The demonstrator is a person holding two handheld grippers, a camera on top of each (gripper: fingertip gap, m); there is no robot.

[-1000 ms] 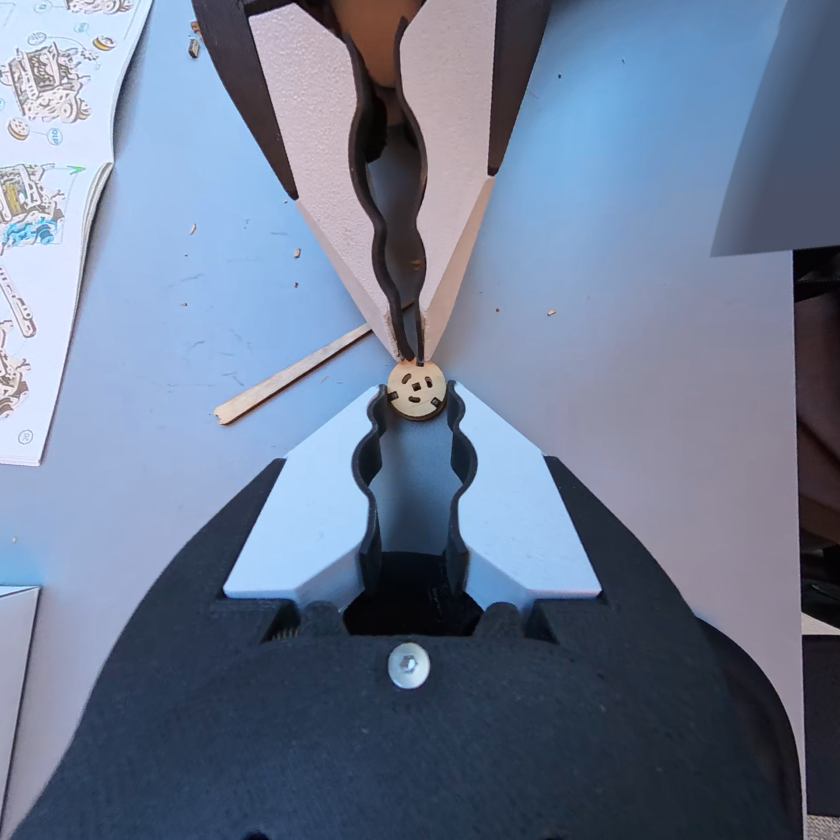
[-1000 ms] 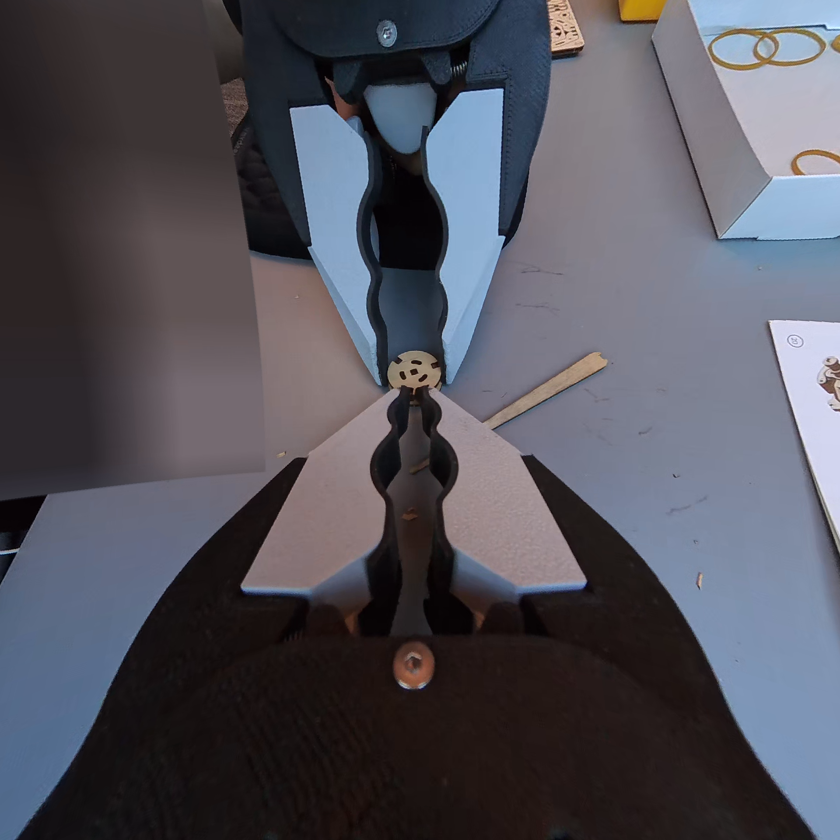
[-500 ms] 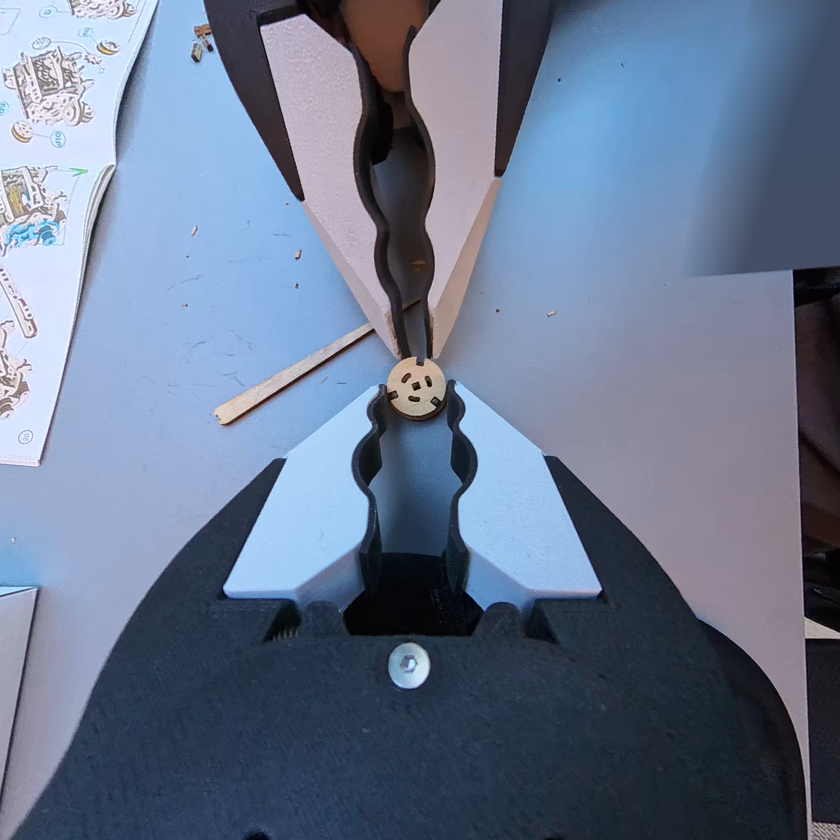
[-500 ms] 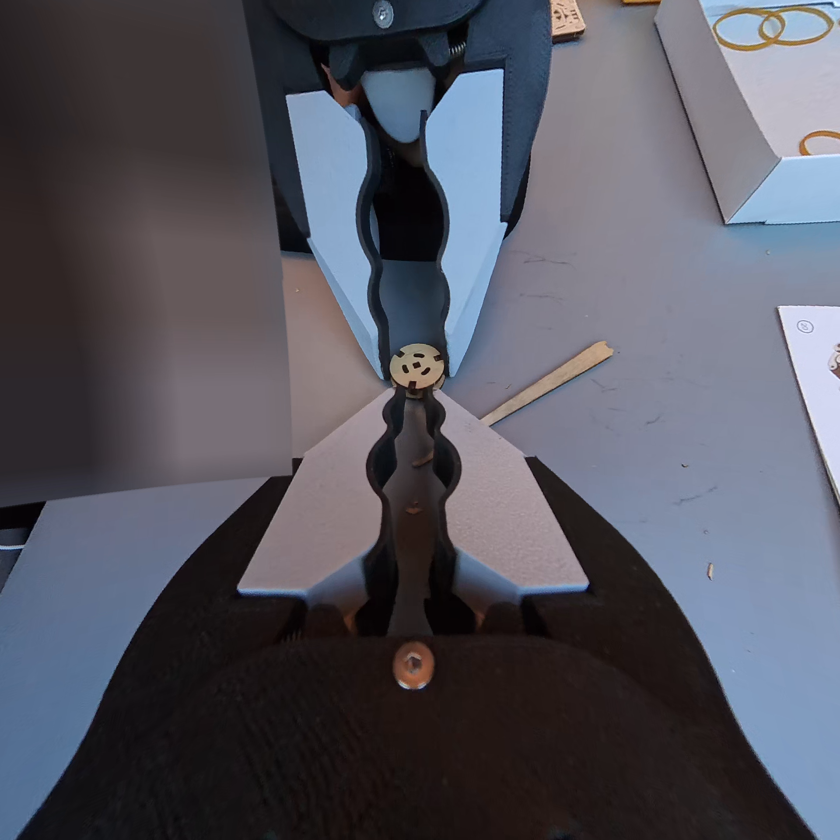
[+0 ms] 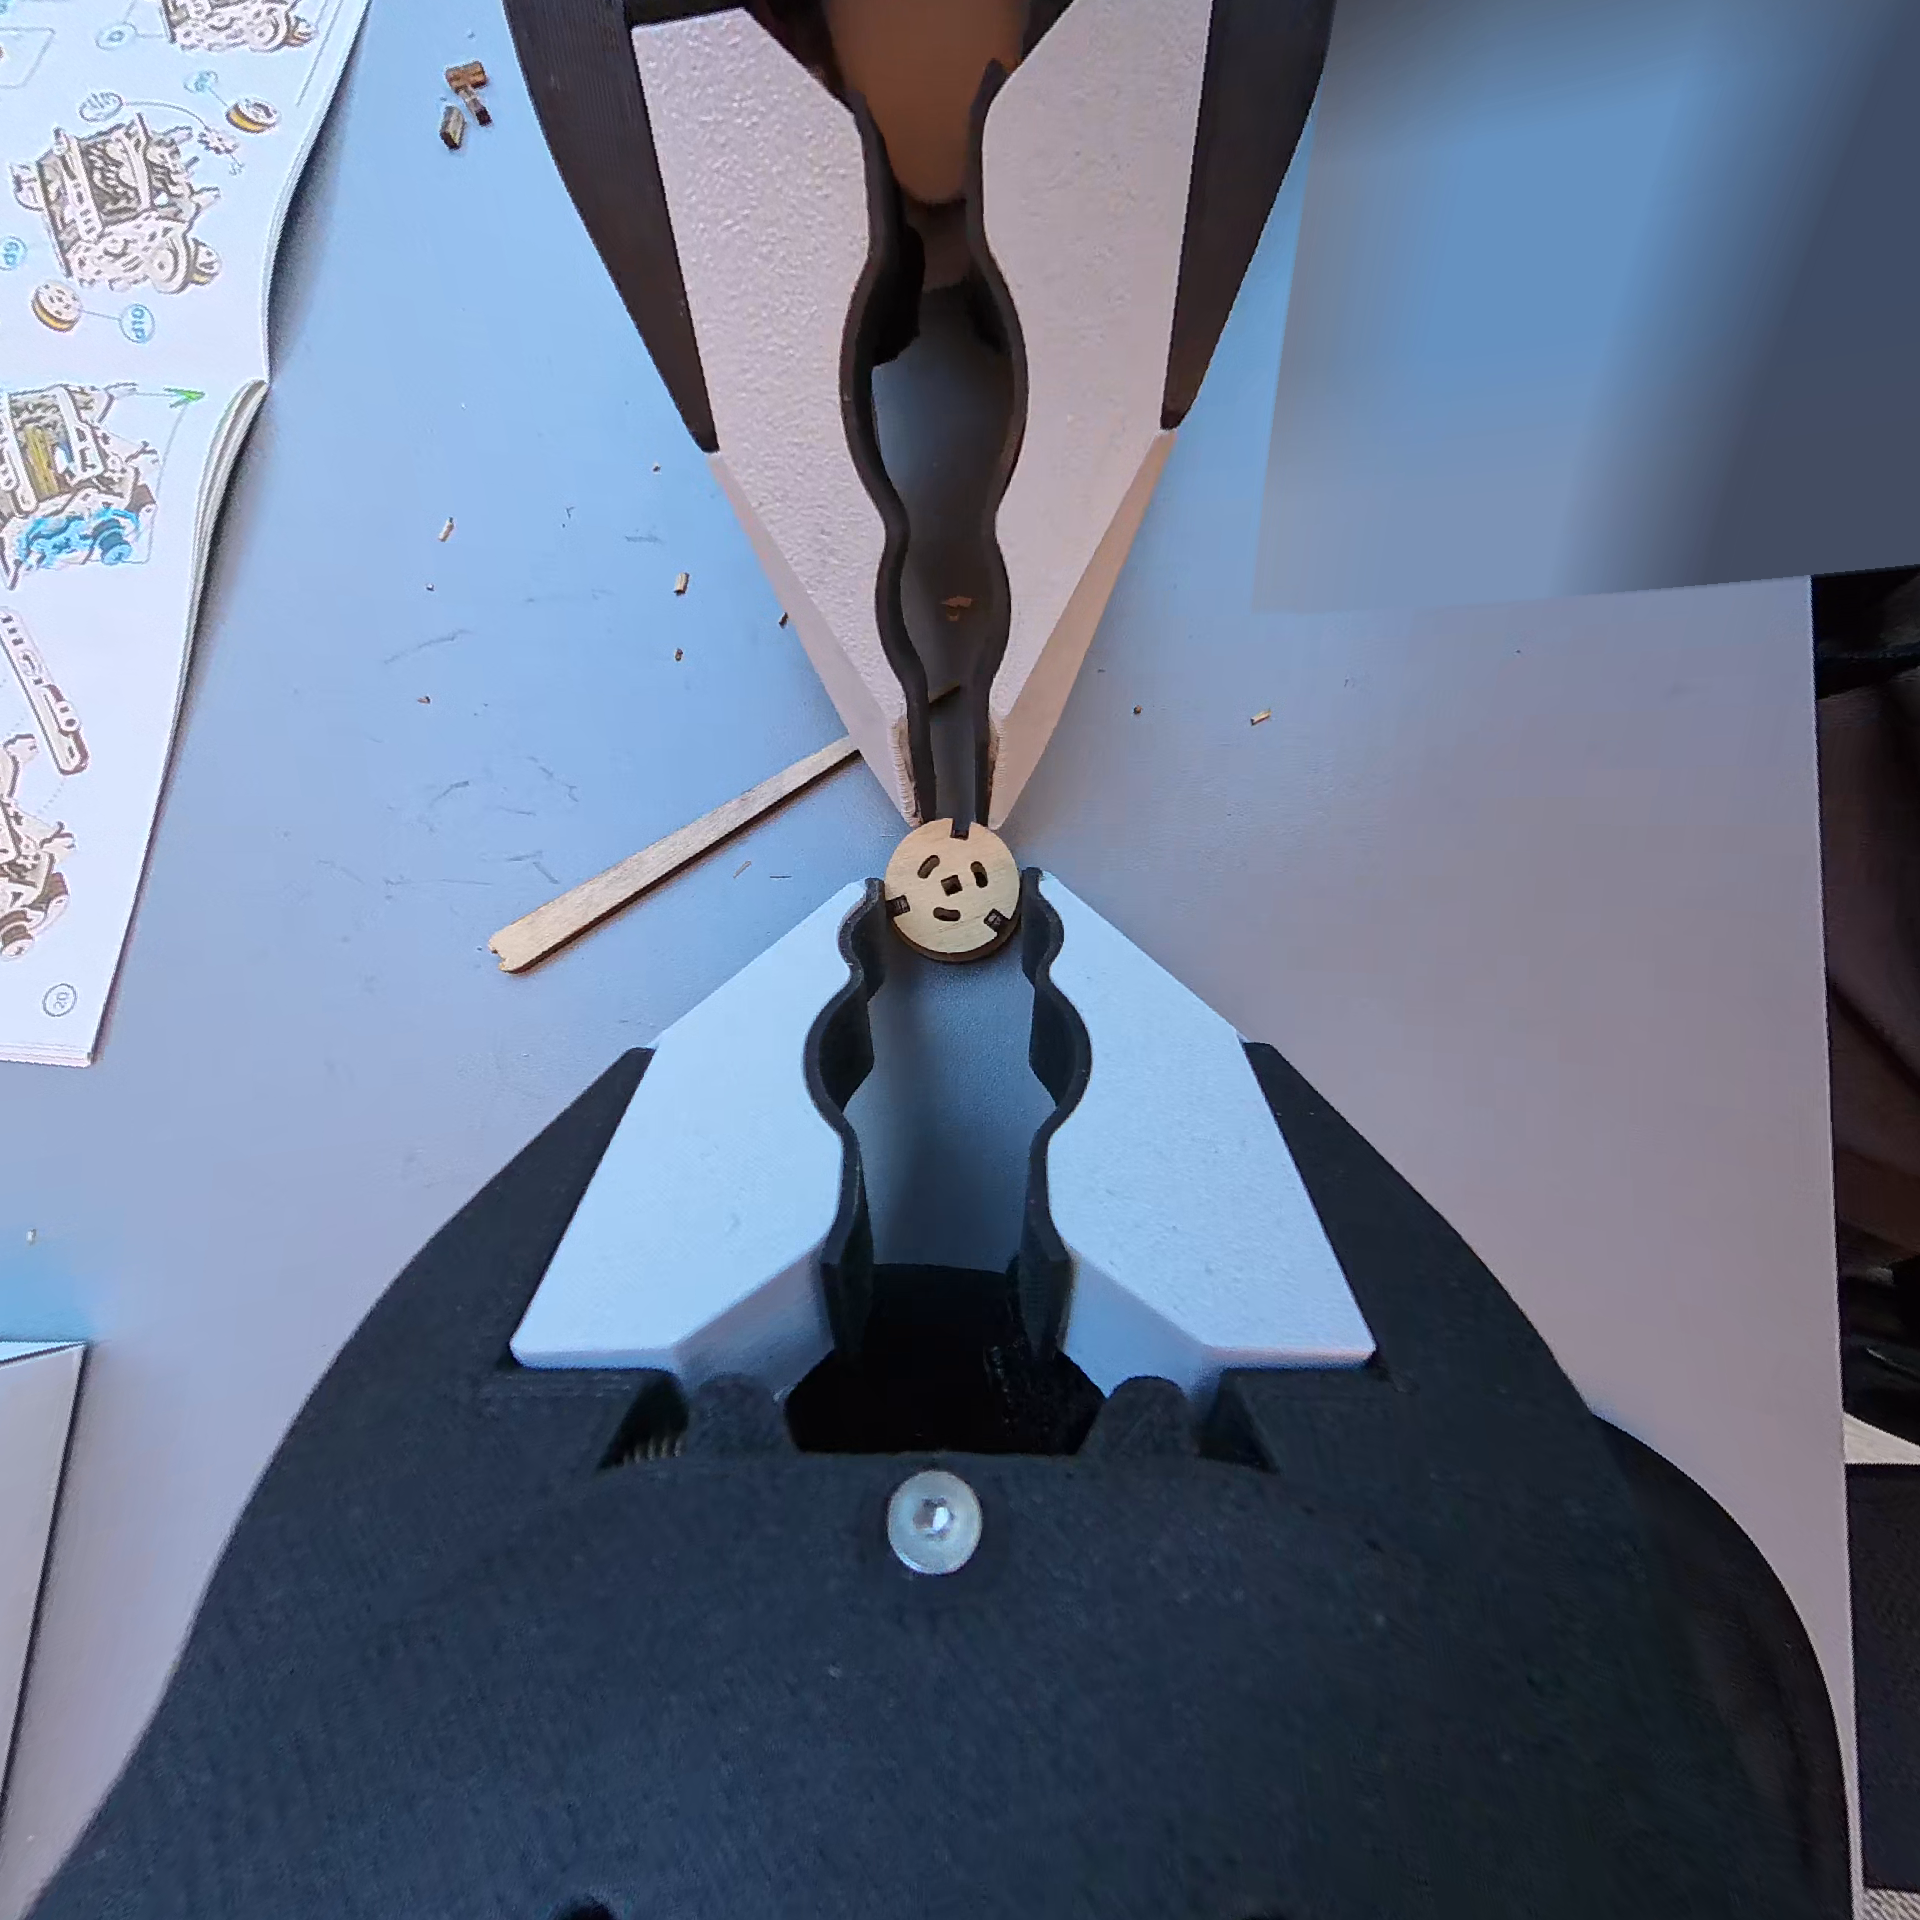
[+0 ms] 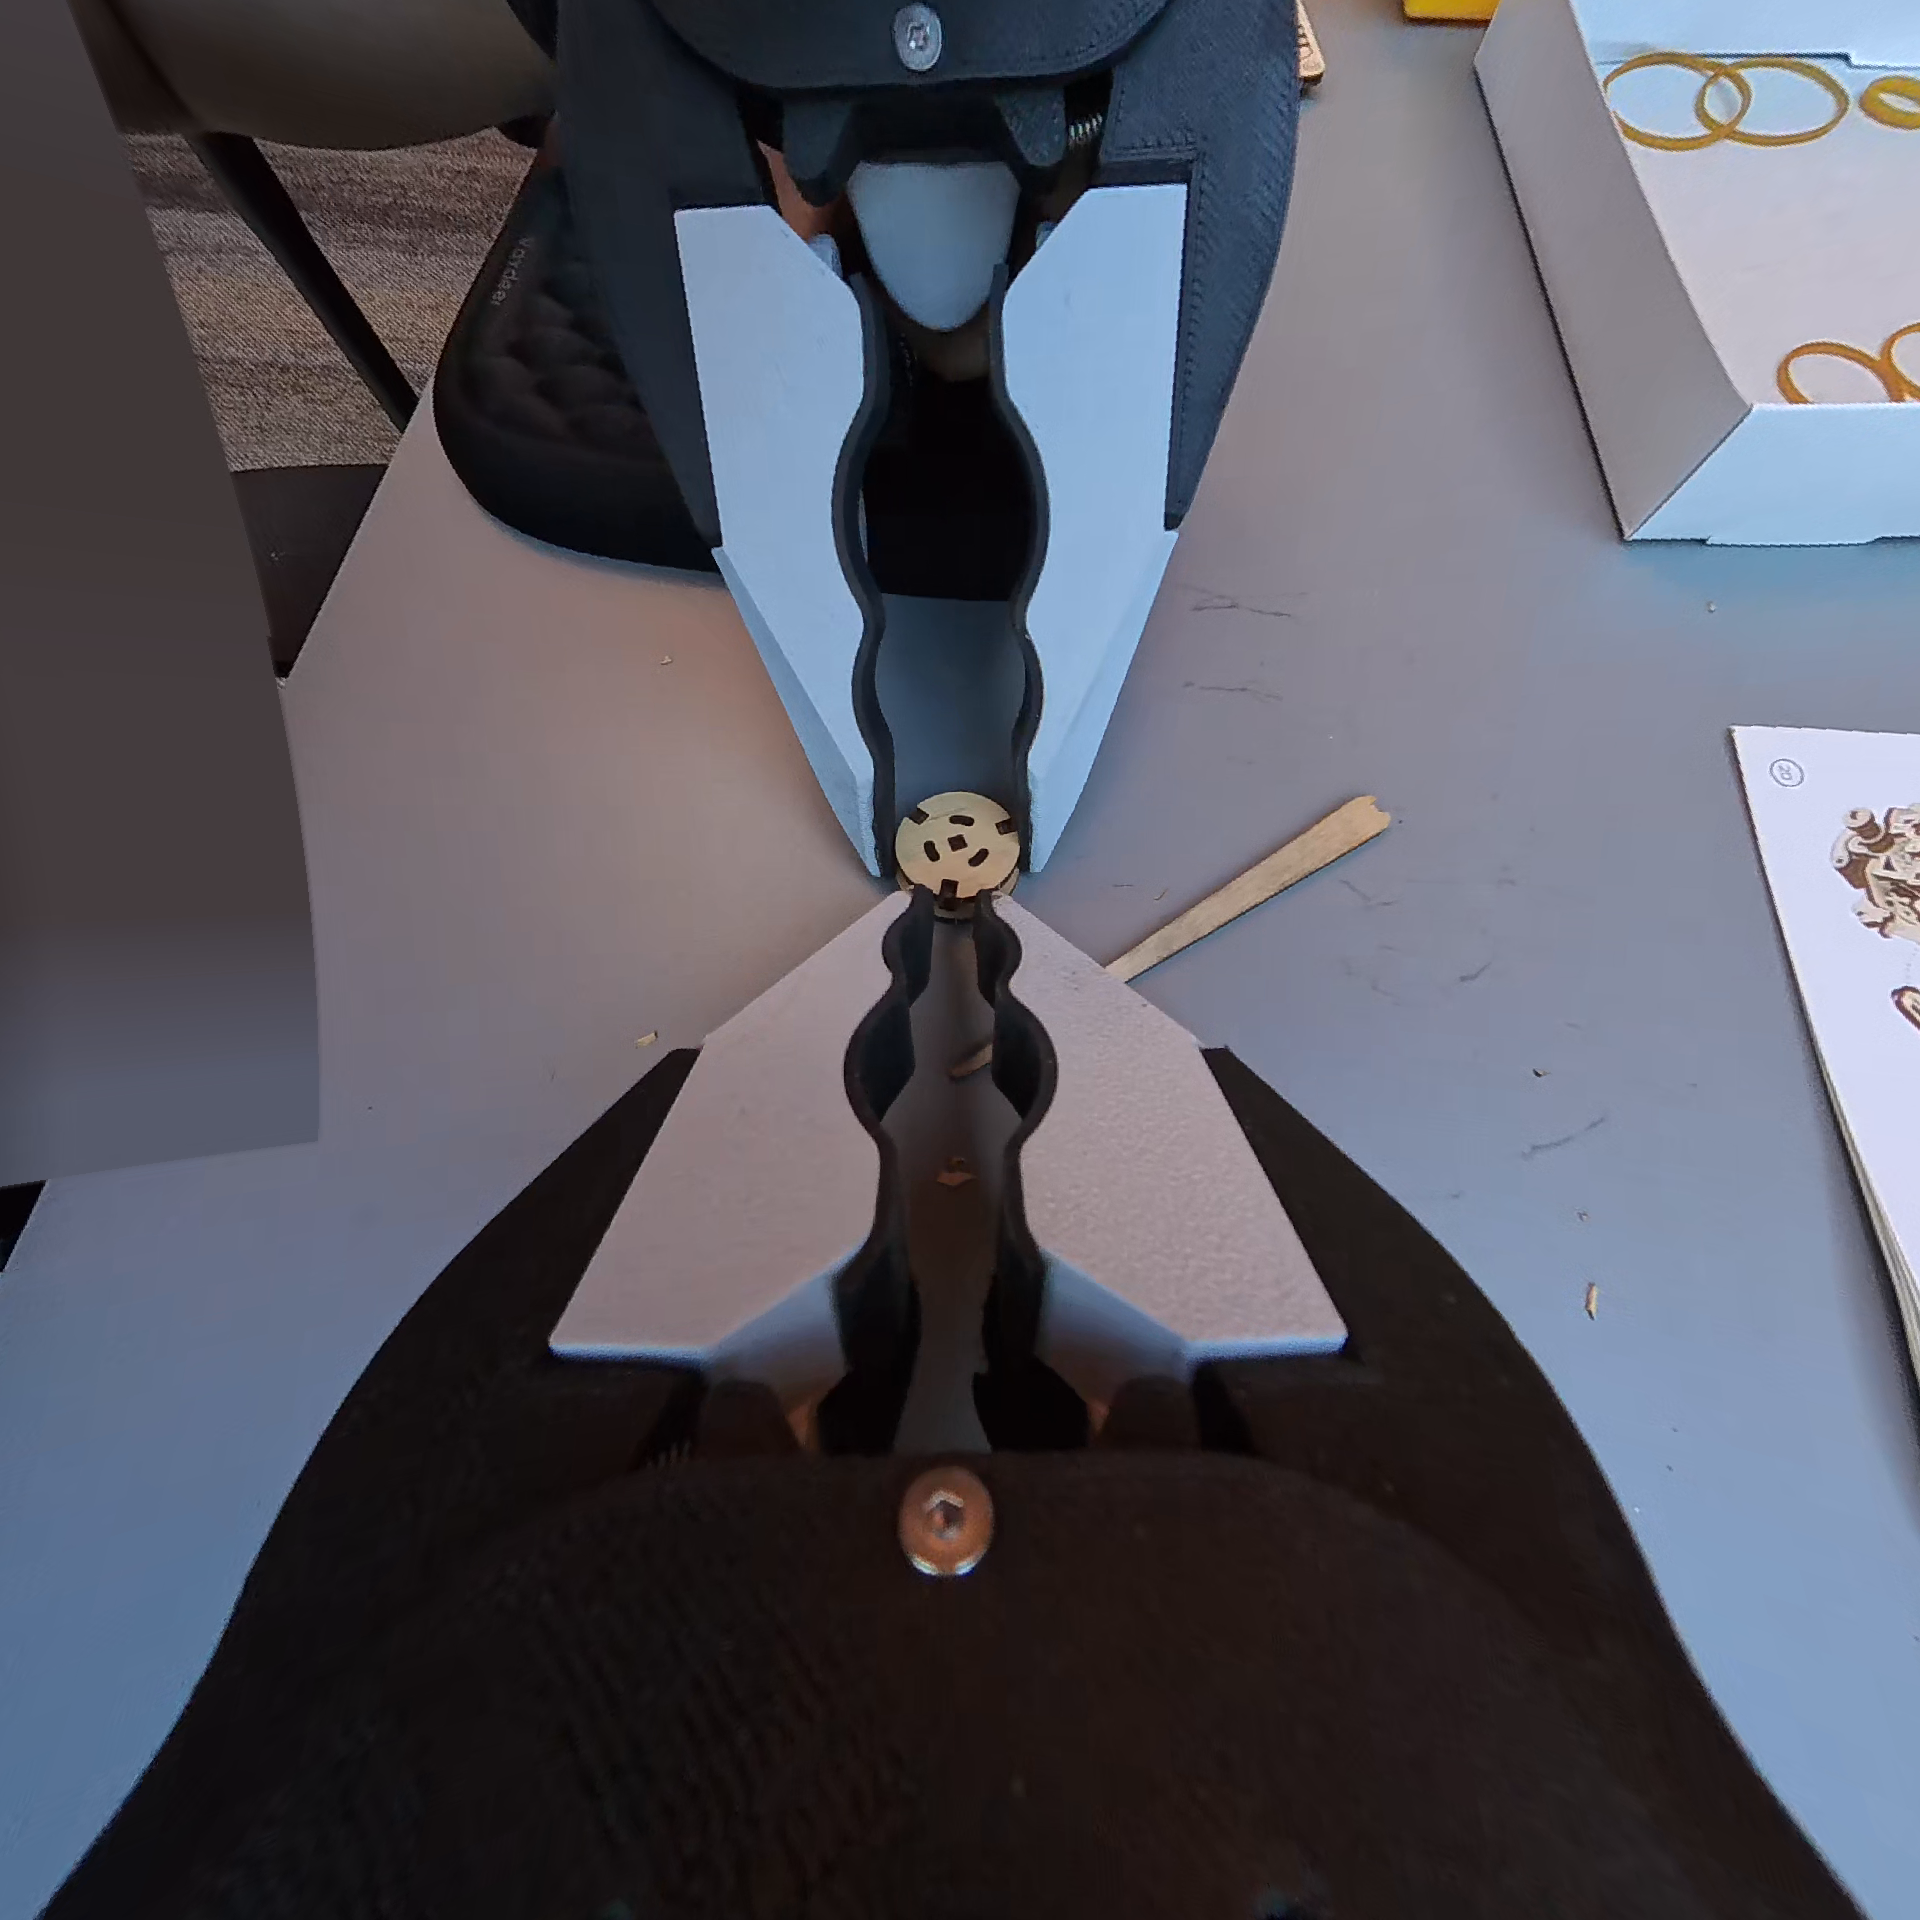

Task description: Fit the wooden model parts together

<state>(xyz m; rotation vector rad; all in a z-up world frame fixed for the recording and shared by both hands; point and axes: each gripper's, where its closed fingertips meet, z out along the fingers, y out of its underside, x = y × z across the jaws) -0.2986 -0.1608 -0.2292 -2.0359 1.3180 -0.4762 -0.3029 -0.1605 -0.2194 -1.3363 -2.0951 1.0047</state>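
- Your left gripper (image 5: 952, 914) has its fingers clamped on the edges of a small round wooden disc (image 5: 952, 899), held above the grey desk (image 5: 1455, 935).
- Your right gripper (image 6: 951, 914) has its fingers nearly together, pinching a tiny part at the disc's slotted rim; that part is mostly hidden.
- A flat wooden stick (image 5: 675, 857) lies on the desk beyond.

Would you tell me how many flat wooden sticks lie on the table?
1. The wooden stick lies flat on the table, right of the wooden disc, one end hidden behind the right claw. Others may lie outside view.
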